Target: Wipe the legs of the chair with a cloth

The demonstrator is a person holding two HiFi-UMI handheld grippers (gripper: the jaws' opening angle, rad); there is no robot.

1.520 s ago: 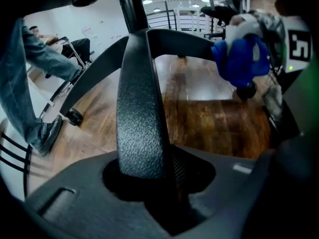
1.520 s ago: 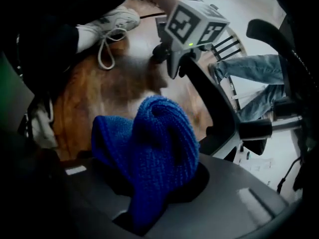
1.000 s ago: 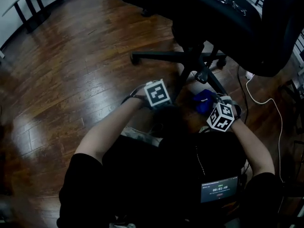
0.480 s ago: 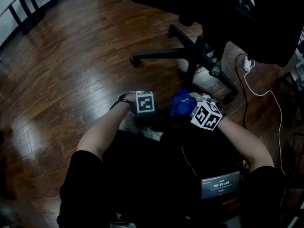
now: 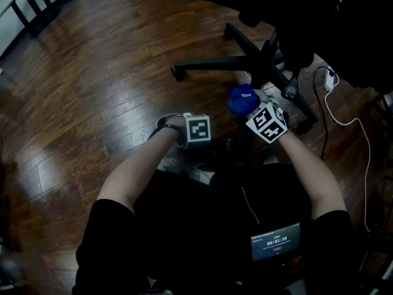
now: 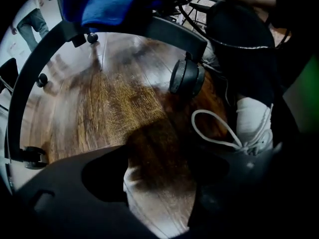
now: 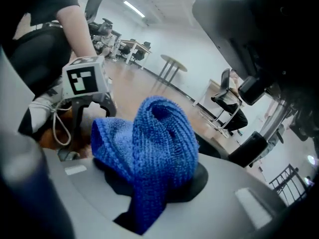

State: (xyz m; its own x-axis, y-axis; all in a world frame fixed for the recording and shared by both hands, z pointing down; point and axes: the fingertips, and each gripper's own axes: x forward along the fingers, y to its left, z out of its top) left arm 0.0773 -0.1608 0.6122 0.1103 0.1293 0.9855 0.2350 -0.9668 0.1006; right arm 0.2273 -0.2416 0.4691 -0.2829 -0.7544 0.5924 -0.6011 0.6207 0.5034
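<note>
Head view: the right gripper (image 5: 256, 110) clamps a bunched blue cloth (image 5: 241, 99) close to the hub of the chair base (image 5: 265, 59). One leg (image 5: 299, 109) runs from the hub down-right toward the person, and another leg (image 5: 215, 66) lies nearly level, pointing left. The left gripper (image 5: 198, 129) hangs low over the floor (image 5: 92, 103).

Left gripper view: its jaws stand wide apart with only floorboards between them, and a caster (image 6: 186, 77) sits ahead.

Right gripper view: the jaws are closed on the cloth, whose folded wad rises out of them.

Wiping looks to be between strokes. The next move calls for pressing the wad onto a leg and sliding it along the leg's length.
</note>
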